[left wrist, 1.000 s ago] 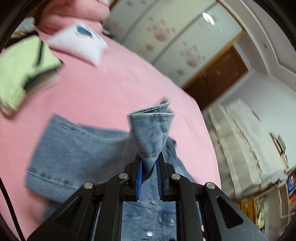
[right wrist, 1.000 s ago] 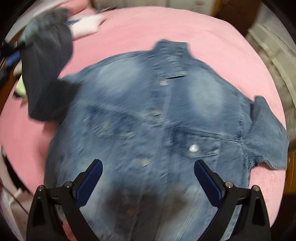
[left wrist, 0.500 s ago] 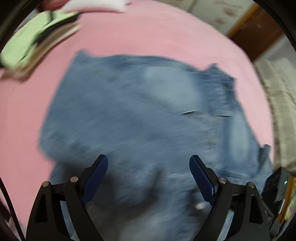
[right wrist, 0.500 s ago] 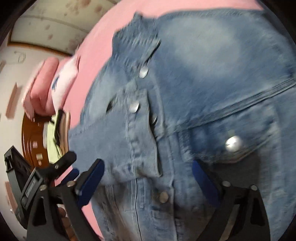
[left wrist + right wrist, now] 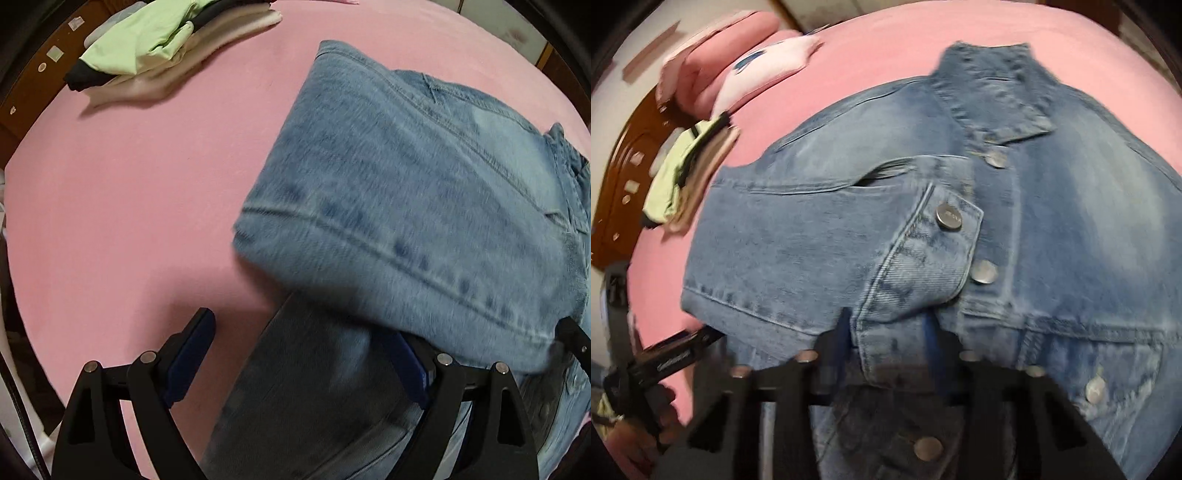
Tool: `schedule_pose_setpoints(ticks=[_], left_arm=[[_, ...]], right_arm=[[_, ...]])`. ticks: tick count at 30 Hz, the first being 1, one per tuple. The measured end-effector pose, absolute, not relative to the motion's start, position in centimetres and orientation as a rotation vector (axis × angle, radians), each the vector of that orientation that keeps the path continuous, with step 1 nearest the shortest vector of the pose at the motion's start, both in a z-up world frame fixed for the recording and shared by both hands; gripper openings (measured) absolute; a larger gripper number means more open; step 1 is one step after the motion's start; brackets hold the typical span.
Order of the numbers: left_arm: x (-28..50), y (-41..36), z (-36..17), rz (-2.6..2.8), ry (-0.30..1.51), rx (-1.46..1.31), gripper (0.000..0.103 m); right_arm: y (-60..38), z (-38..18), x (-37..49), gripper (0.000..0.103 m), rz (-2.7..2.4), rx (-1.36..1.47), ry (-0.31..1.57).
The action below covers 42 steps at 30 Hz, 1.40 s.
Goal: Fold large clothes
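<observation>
Spread wide, the jaws of the left gripper (image 5: 295, 354) straddle the side edge of the denim jacket (image 5: 960, 229), one blue pad over bare sheet and the other tucked under a folded-over sleeve (image 5: 406, 206), neither pressing on cloth. Those of the right gripper (image 5: 886, 332) have just been closing and now stand narrow around a raised fold of denim at the sleeve cuff (image 5: 923, 266); blur hides whether the pads actually pinch it. Largest in both views is the pink bed sheet (image 5: 129, 203), on which the jacket lies face up, collar (image 5: 993, 96) pointing away from the right camera and its button placket running toward it. One sleeve is folded across the chest, its cuff with a metal button (image 5: 948, 218) resting beside the placket. Both grippers tilt steeply down at the garment. Seen from the right wrist camera, the left gripper reaches in low at the jacket's left edge, gripped by a hand (image 5: 639, 435). Farther off on the sheet sits a stack of folded clothes (image 5: 159, 48) topped in pale green, and beyond it a pink pillow (image 5: 713, 74) with a white cushion (image 5: 768, 66) against it.
</observation>
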<state>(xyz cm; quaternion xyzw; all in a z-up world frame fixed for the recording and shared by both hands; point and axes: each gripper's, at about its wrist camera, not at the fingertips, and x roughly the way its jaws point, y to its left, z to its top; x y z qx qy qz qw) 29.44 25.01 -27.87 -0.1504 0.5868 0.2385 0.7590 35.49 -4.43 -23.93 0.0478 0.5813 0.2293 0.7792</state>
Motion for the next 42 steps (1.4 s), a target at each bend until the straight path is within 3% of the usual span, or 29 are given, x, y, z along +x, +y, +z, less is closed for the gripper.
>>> schedule_pose_setpoints(ticks=[1, 12, 15, 20, 25, 28, 33, 35, 37, 39, 42], left_arm=[[29.6, 24.8, -27.8, 0.522, 1.266, -0.32, 0.088], [30.9, 23.4, -27.3, 0.551, 1.222, -0.309, 0.088], [31.1, 24.1, -27.0, 0.597, 1.219, -0.311, 0.088], [31.5, 24.8, -27.8, 0.605, 1.234, -0.344, 0.088], [31.0, 23.8, -27.3, 0.629, 1.246, -0.328, 0.088], [30.3, 21.5, -24.7, 0.616, 1.212, -0.254, 0.073], [30.5, 15.8, -20.3, 0.425, 1.15, -0.084, 0.027], [31.5, 13.9, -19.4, 0.3, 1.135, -0.103, 0.024], [32.9, 12.9, -19.7, 0.212, 1.159, -0.132, 0.024], [35.1, 12.7, -21.3, 0.208, 1.232, -0.111, 0.024], [36.8, 13.3, -23.7, 0.288, 1.326, -0.087, 0.024]], right_arm=[[-4.2, -23.7, 35.7, 0.021, 0.522, 0.12, 1.249], [-8.0, -12.2, 36.1, 0.02, 0.39, 0.021, 0.836], [-11.7, -12.6, 36.8, 0.02, 0.264, 0.008, 0.857], [-16.6, -17.4, 37.6, 0.022, 0.179, 0.084, 1.055], [-16.9, -21.0, 37.6, 0.033, -0.05, -0.008, 1.176], [-17.9, -20.1, 36.3, 0.033, -0.094, 0.064, 1.11], [-13.4, -18.6, 35.5, 0.033, 0.283, 0.237, 1.025], [-10.2, -19.3, 35.7, 0.032, 0.482, 0.27, 1.06], [-6.9, -20.2, 36.1, 0.016, 0.601, 0.271, 1.09], [-3.6, -22.4, 37.0, 0.016, 0.645, 0.271, 1.175], [-2.2, -25.9, 38.6, 0.003, 0.592, 0.251, 1.292]])
